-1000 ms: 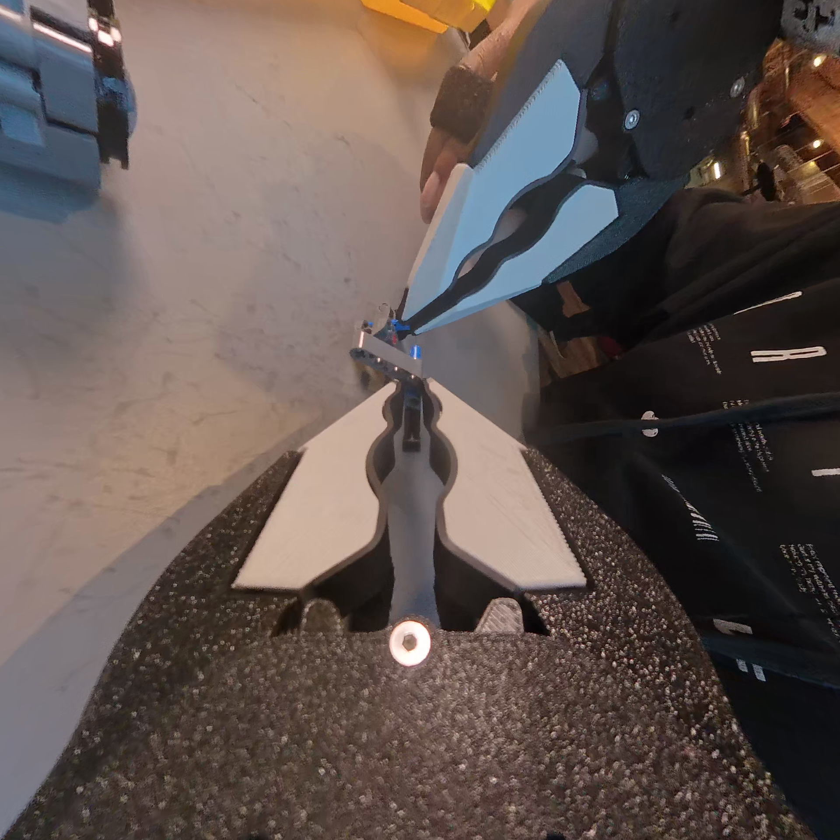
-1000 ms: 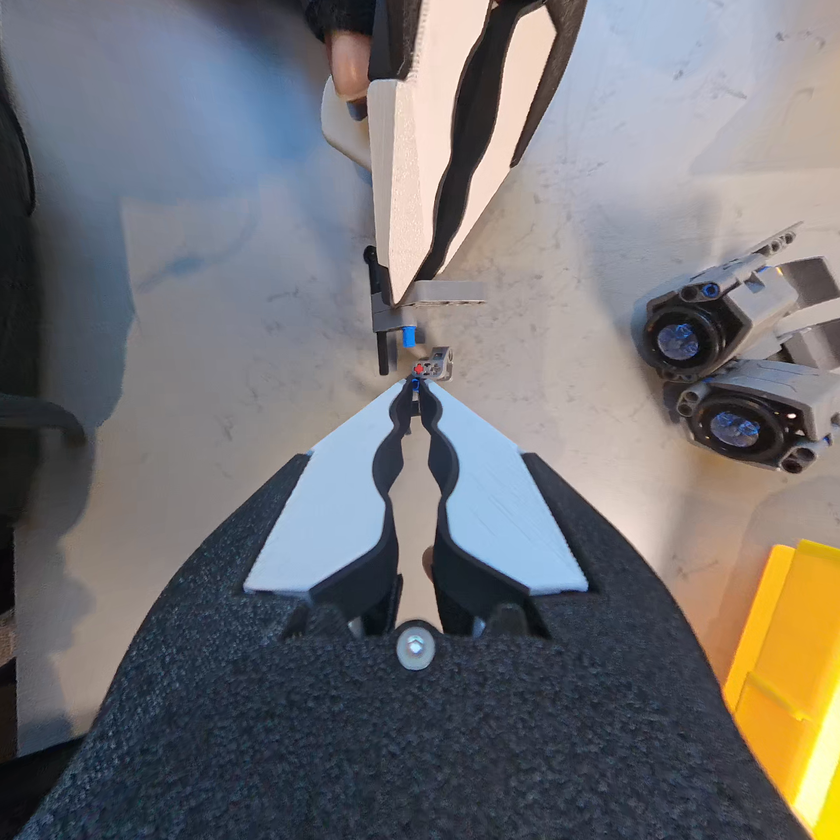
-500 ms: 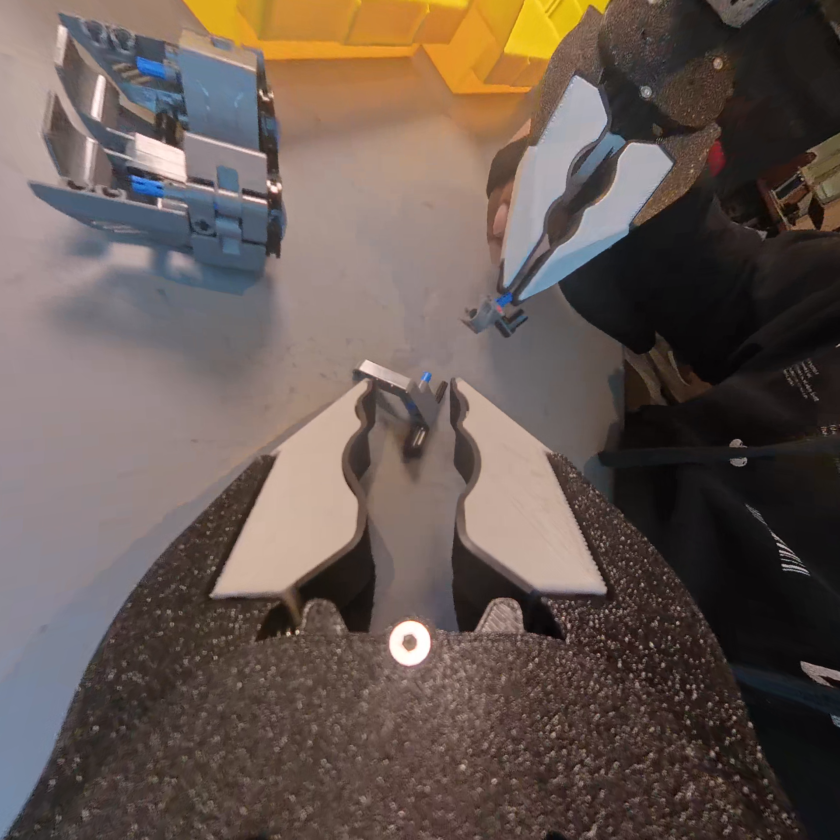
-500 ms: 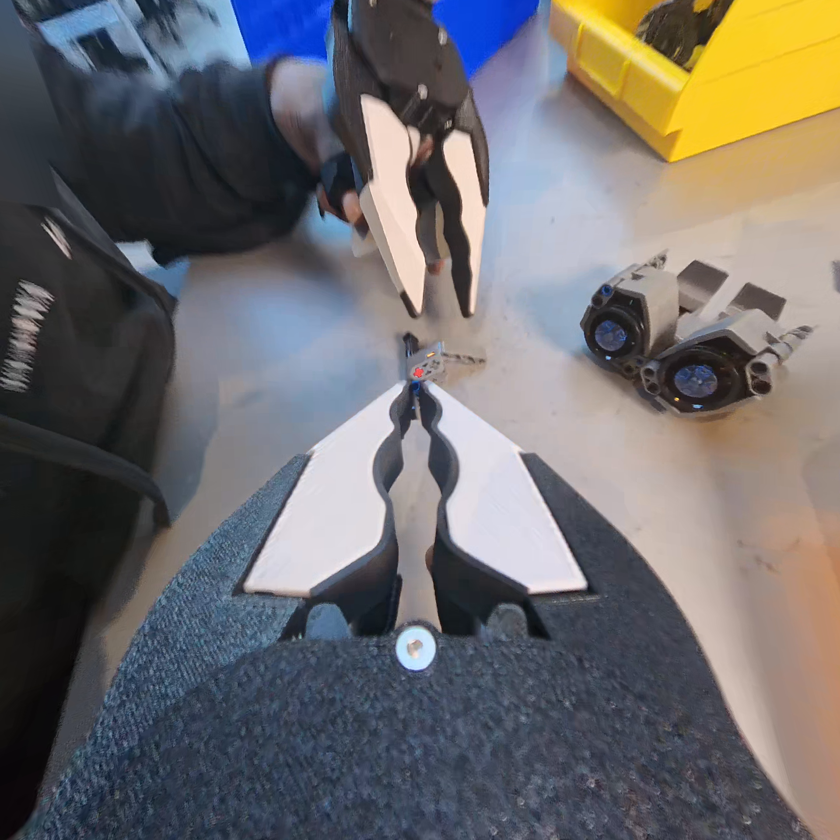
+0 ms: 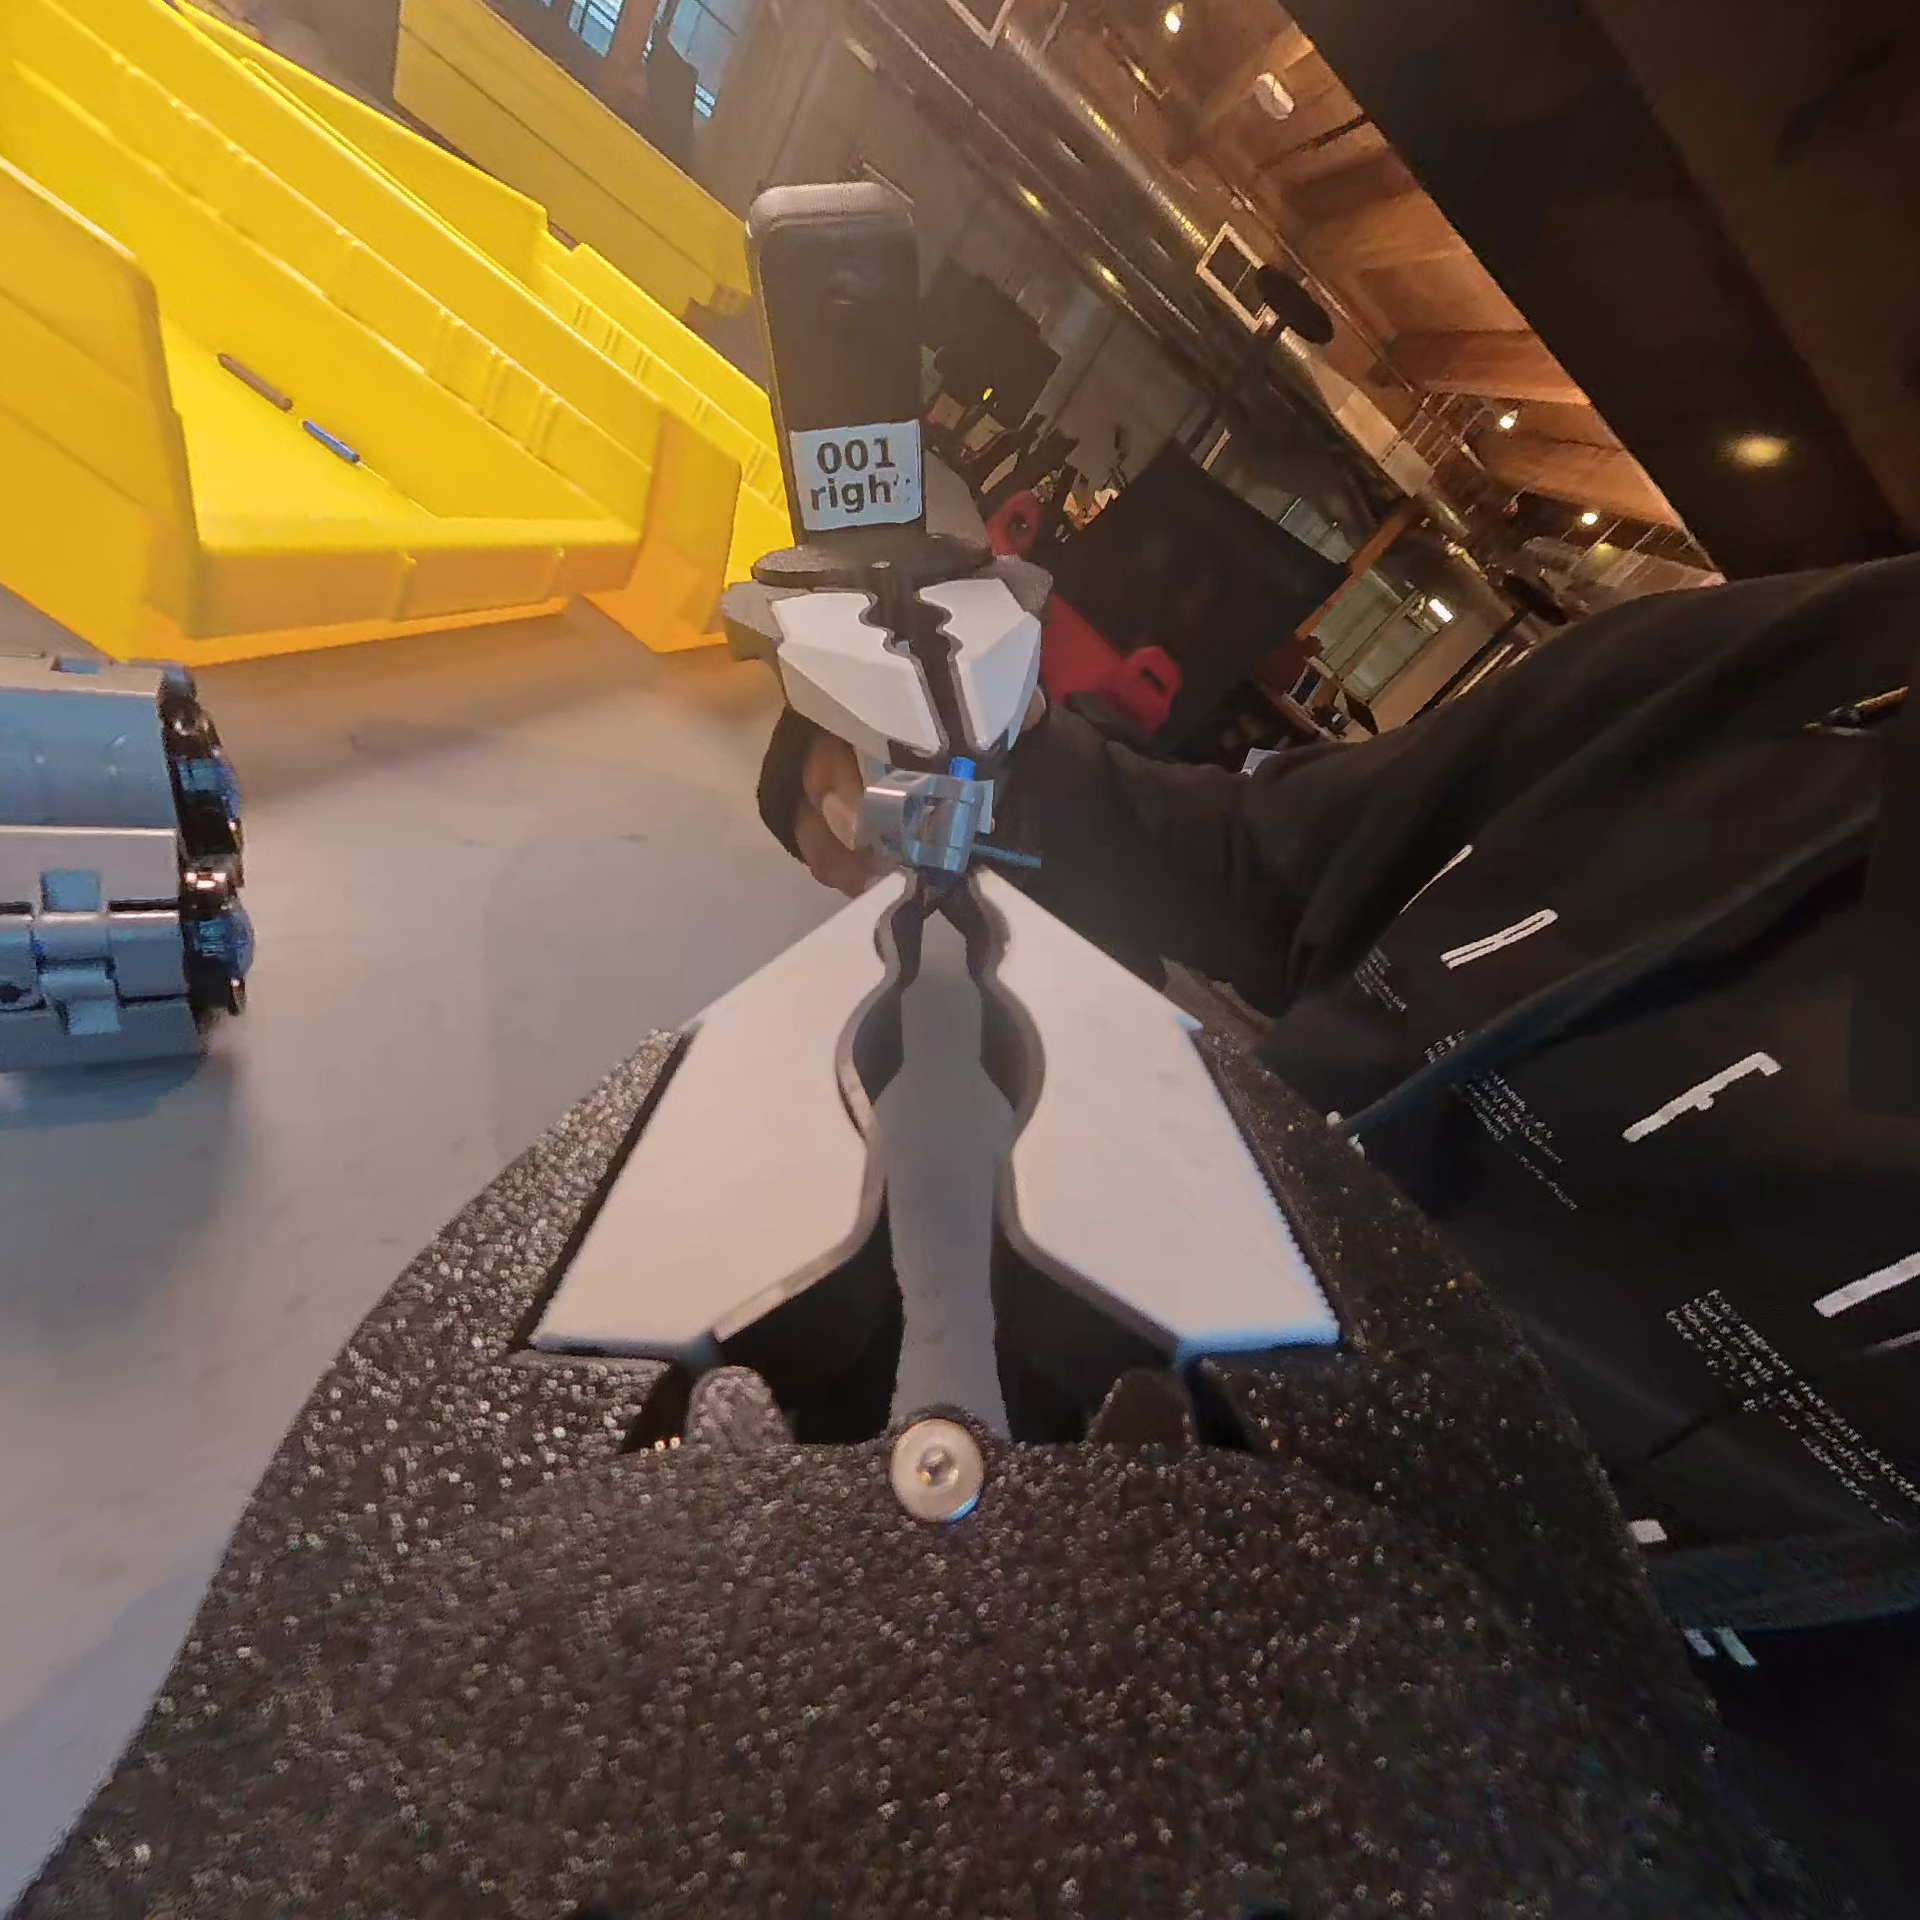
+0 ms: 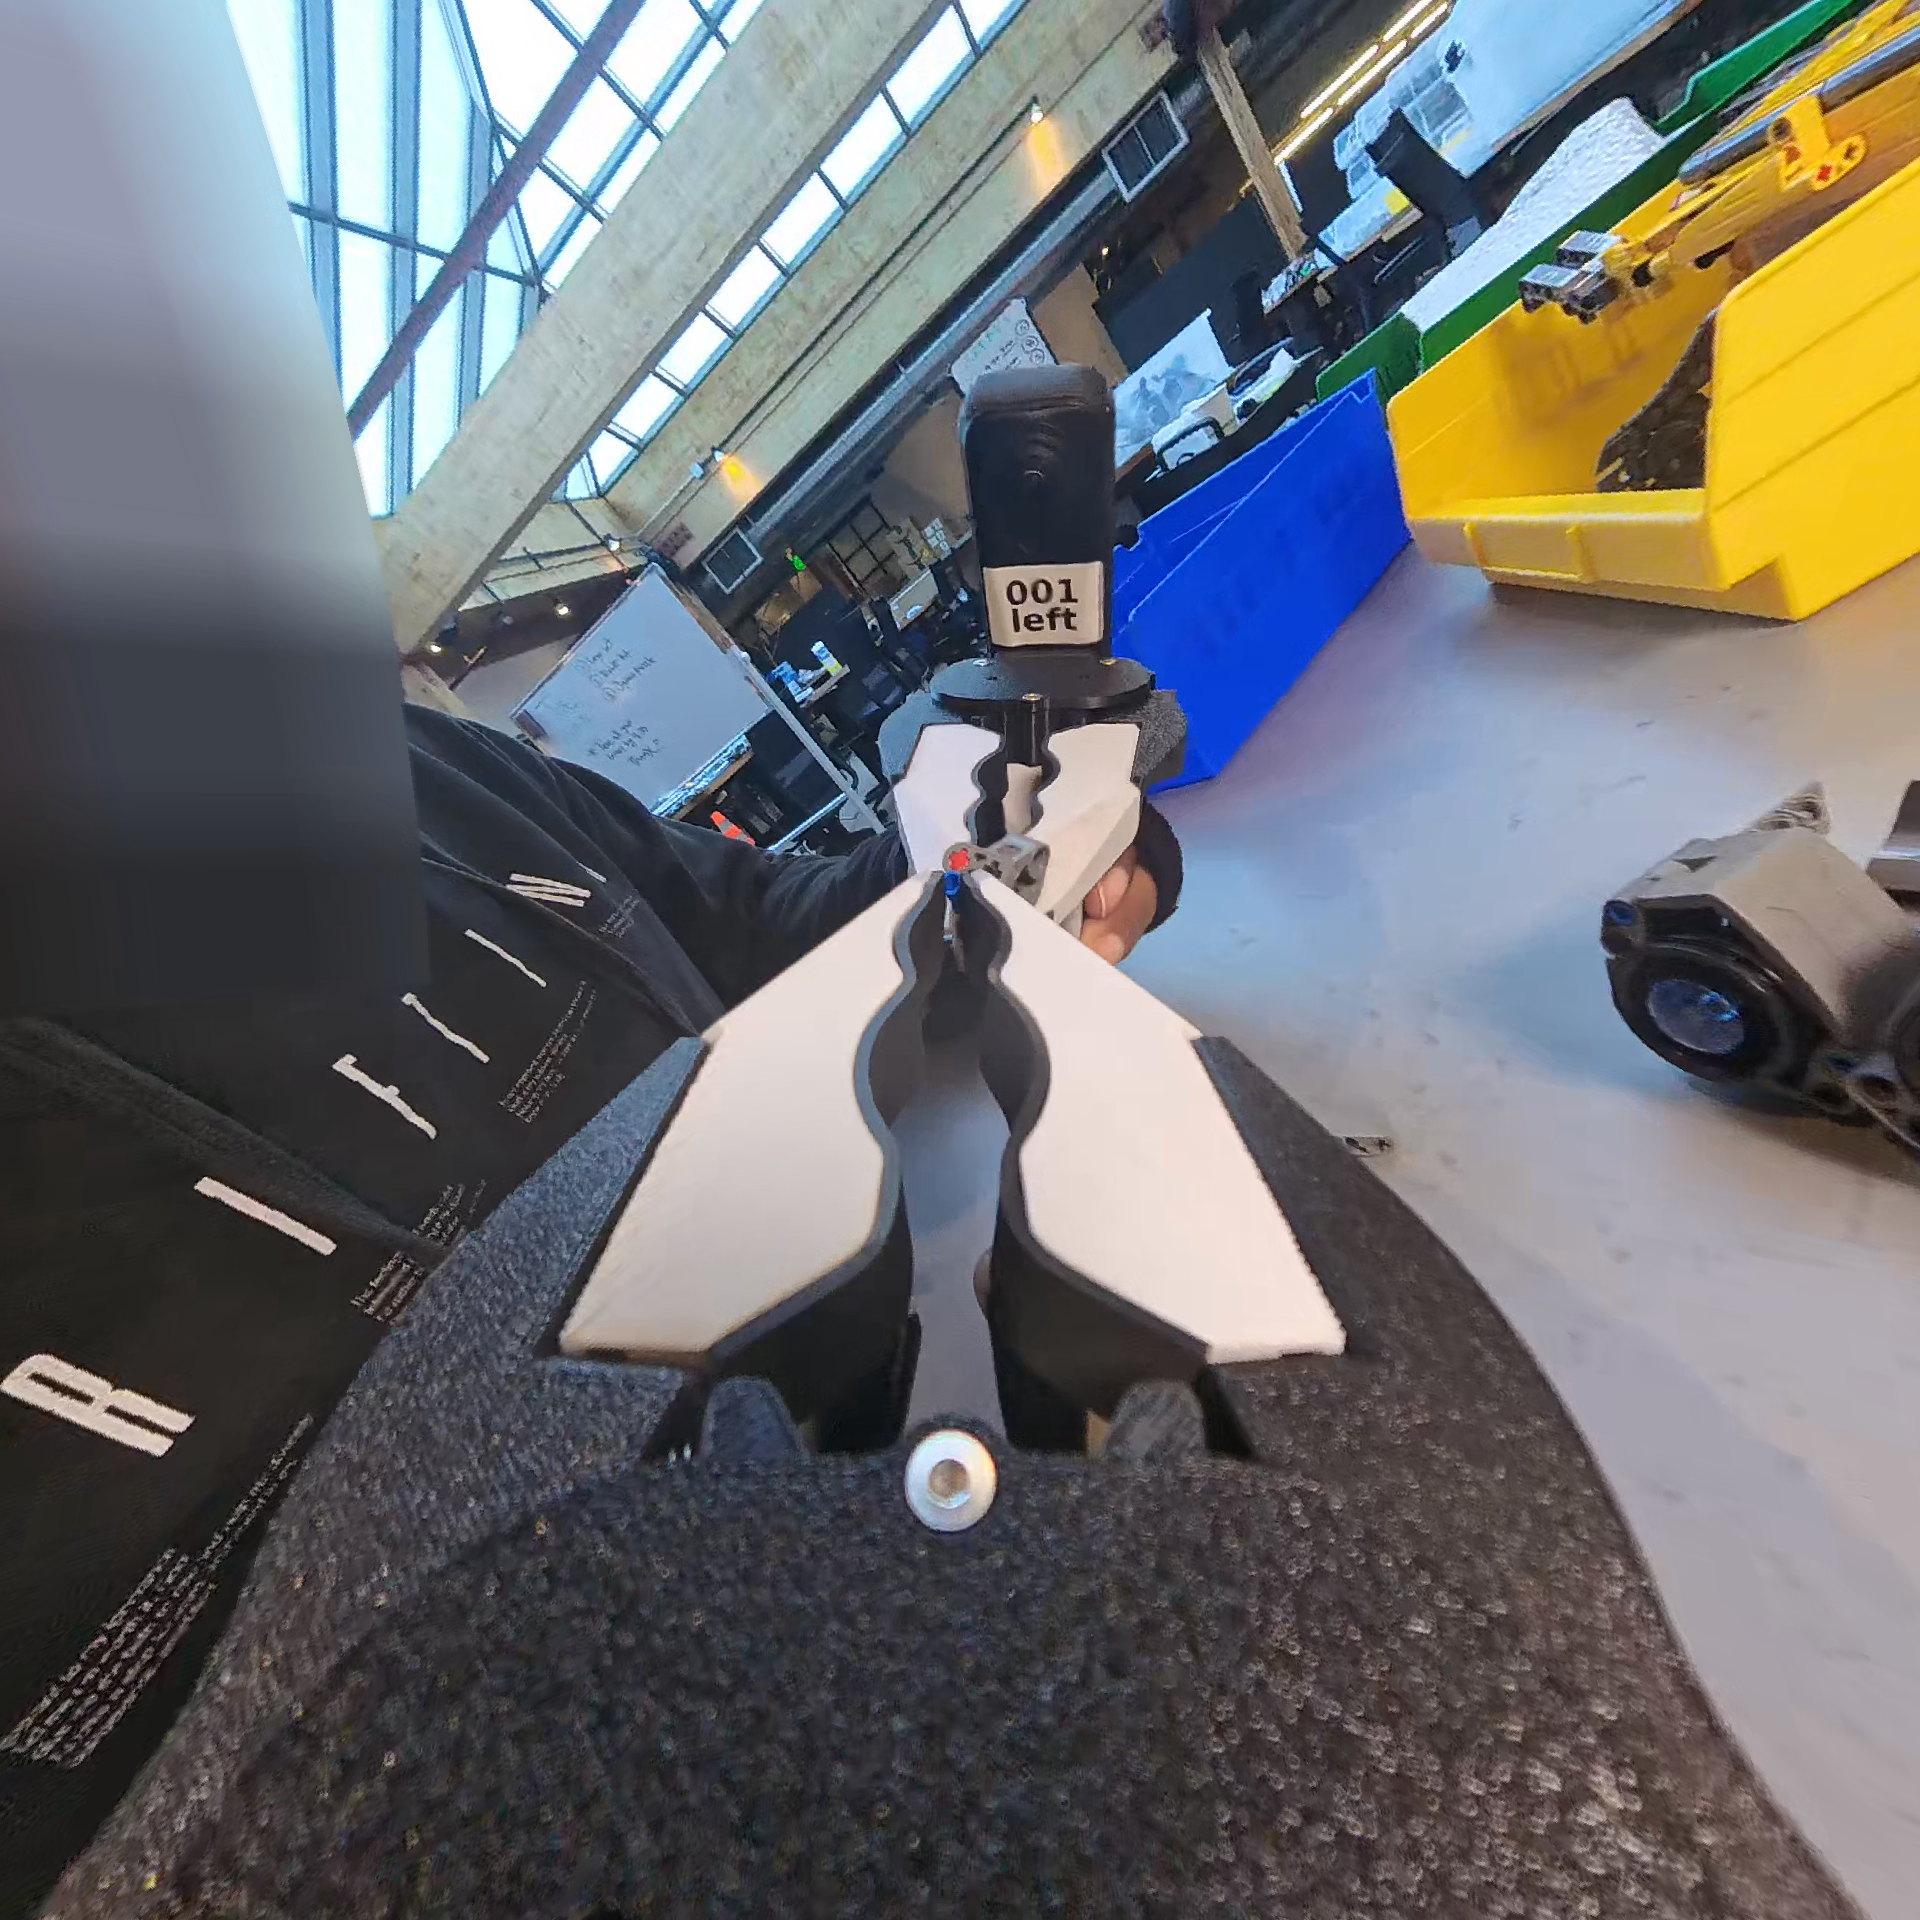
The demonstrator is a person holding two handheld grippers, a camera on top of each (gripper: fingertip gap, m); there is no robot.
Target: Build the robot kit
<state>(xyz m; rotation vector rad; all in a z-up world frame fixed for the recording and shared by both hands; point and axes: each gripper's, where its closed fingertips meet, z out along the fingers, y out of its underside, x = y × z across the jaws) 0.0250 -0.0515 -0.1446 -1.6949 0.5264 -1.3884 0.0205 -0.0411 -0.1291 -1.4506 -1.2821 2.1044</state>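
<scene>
A: Left gripper (image 5: 940, 891)?
B: Fingers drawn almost together, nipping a small grey-and-black part (image 5: 940, 916). Right under the grey connector (image 5: 920, 821), touching or nearly so; can't tell which.

A: Right gripper (image 5: 948, 743)?
B: Pressed together on the blue pin (image 5: 962, 769) atop the grey connector. Connector hanging just below its tips, off the table (image 5: 468, 935).

A: Facing?
B: Tip to tip, connector between the two.

A: In the way?
B: From the left wrist view, connector covering part of the hand (image 5: 816, 805) behind it. From the right wrist view, connector covering the far gripper's tips.

A: Around?
B: Grey brick model with two lenses (image 6: 1766, 987) on the table, well right of the connector in the right wrist view. Blue bin (image 6: 1268, 540) behind the connector, yellow bin (image 6: 1621, 499) further right with brick parts sticking out. Black sleeve (image 6: 623, 883) left of the connector. Whiteboard (image 6: 644, 696) far behind it.

A: Left wrist view?
B: Same model left of the connector, cut by the edge. Empty-looking yellow bins behind it, two tiny pins inside one.
</scene>
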